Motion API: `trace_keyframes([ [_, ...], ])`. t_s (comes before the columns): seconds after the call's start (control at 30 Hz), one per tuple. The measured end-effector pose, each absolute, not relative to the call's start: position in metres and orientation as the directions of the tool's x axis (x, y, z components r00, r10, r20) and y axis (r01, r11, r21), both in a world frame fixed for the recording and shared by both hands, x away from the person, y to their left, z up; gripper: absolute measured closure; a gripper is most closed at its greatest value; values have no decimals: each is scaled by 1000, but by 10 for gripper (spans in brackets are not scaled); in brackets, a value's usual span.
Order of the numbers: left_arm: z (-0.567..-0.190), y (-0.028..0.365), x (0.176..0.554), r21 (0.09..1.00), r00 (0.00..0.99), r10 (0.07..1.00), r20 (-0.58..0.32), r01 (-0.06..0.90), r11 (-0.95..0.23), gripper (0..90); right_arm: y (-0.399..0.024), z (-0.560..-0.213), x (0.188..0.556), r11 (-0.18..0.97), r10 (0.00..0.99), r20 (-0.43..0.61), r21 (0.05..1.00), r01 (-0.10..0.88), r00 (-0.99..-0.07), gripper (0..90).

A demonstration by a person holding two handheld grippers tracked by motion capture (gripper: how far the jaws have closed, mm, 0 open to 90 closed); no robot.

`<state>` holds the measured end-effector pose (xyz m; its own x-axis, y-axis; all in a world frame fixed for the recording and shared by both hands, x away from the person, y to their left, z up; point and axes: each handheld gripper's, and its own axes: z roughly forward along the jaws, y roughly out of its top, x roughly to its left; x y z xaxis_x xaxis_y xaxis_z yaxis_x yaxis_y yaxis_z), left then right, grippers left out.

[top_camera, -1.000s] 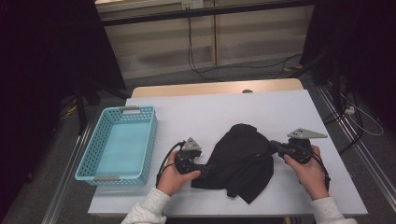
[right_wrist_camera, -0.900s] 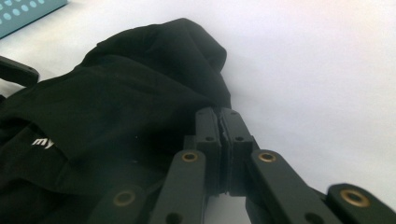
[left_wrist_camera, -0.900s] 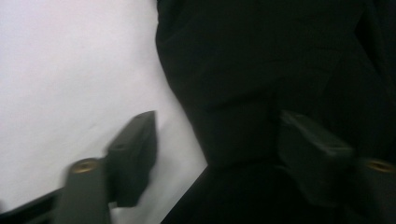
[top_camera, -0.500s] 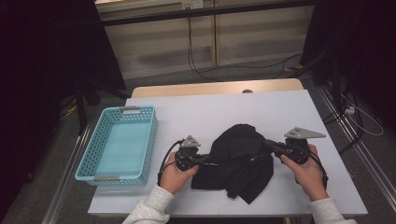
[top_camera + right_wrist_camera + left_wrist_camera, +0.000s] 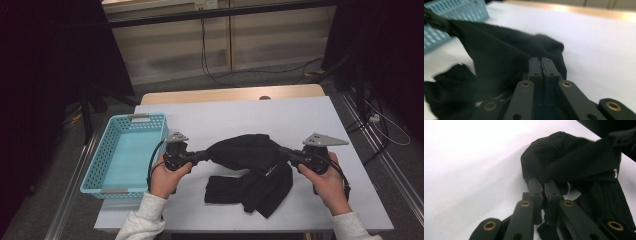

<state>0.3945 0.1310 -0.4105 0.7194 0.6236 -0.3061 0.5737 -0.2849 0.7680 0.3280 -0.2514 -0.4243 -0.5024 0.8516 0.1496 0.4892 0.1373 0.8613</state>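
The left gripper (image 5: pixel 204 155) has just closed its jaws on one edge of the black cloth (image 5: pixel 250 172), and the right gripper (image 5: pixel 286 152) is clamped on the opposite edge. The cloth hangs stretched between them, its lower folds resting on the white surface (image 5: pixel 250 117). A blue basket (image 5: pixel 107 172) sits beyond the left hand (image 5: pixel 165 175).

Blue basket (image 5: pixel 125 150) blocks table's left edge; bare tabletop (image 5: pixel 240 117) beyond black garment (image 5: pixel 250 170) passable.

Black garment (image 5: pixel 250 170), stretched taut, lower folds draped on white table (image 5: pixel 300 115)
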Motion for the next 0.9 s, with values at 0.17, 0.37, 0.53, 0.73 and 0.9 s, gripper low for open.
trace_keyframes([
  [0.17, -415, 119, 401, 748, 714, 626, -314, 592, -300, 864, -254, -444, 333, 170, 866, 130, 832, 527, -483, 854],
  [0.37, -415, 115, 409, 737, 696, 644, -317, 608, -294, 863, -251, -425, 326, 193, 850, 92, 863, 468, -519, 747],
  [0.53, -418, 117, 413, 726, 676, 661, -326, 627, -283, 863, -233, -412, 320, 243, 797, 65, 875, 418, -601, 564],
  [0.73, -421, 118, 413, 718, 665, 666, -337, 639, -275, 862, -205, -428, 322, 340, 740, 53, 831, 440, -671, 357],
  [0.9, -423, 118, 412, 713, 667, 666, -334, 641, -284, 862, -202, -443, 329, 388, 764, -1, 799, 459, -645, 492],
])
